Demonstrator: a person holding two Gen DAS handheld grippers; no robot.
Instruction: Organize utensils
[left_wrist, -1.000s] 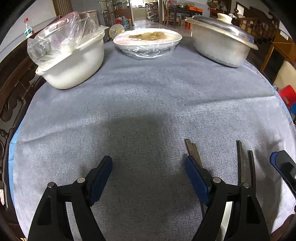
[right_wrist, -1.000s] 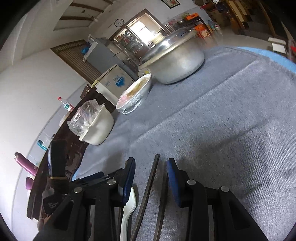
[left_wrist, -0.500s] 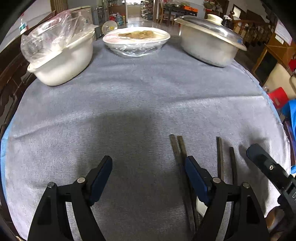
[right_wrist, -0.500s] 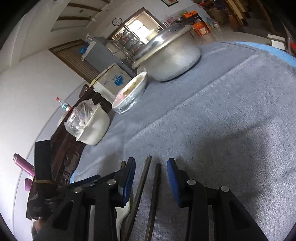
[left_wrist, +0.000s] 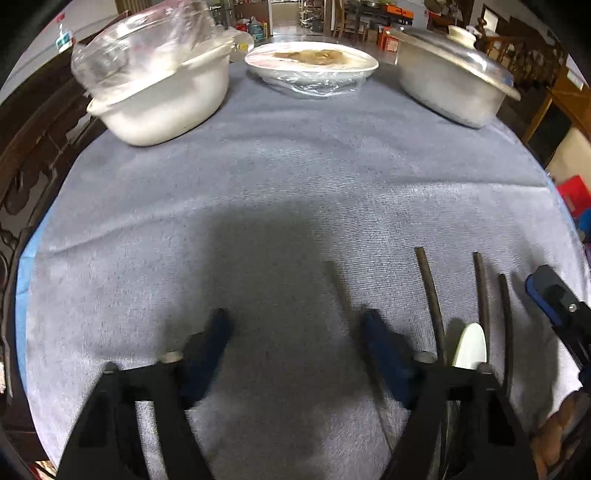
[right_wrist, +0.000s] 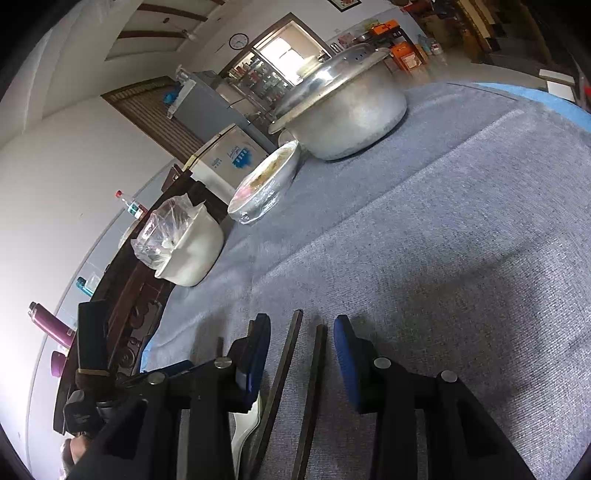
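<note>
Four dark chopsticks and a white spoon (left_wrist: 469, 347) lie on the grey tablecloth (left_wrist: 280, 192). My left gripper (left_wrist: 295, 332) points down at the cloth, its jaws closing. One blurred chopstick (left_wrist: 337, 286) lies between them, close to the right finger, and the pads do not press on it. A second chopstick (left_wrist: 428, 295) lies just right of that finger. My right gripper (right_wrist: 301, 350) straddles the other chopstick pair (right_wrist: 286, 365) with a gap on each side, so it is open. The spoon (right_wrist: 247, 424) lies by its left finger.
At the far side stand a white pot with a plastic bag (left_wrist: 162, 96), a film-covered plate of food (left_wrist: 312, 70) and a lidded metal pot (left_wrist: 450, 85). A carved dark wooden chair (left_wrist: 26, 155) borders the table on the left. The table edge is close on the right.
The left gripper's jaws have narrowed. The chopstick pair by its right finger has spread apart, and the left stick now lies blurred between the jaws. The right gripper has kept still.
</note>
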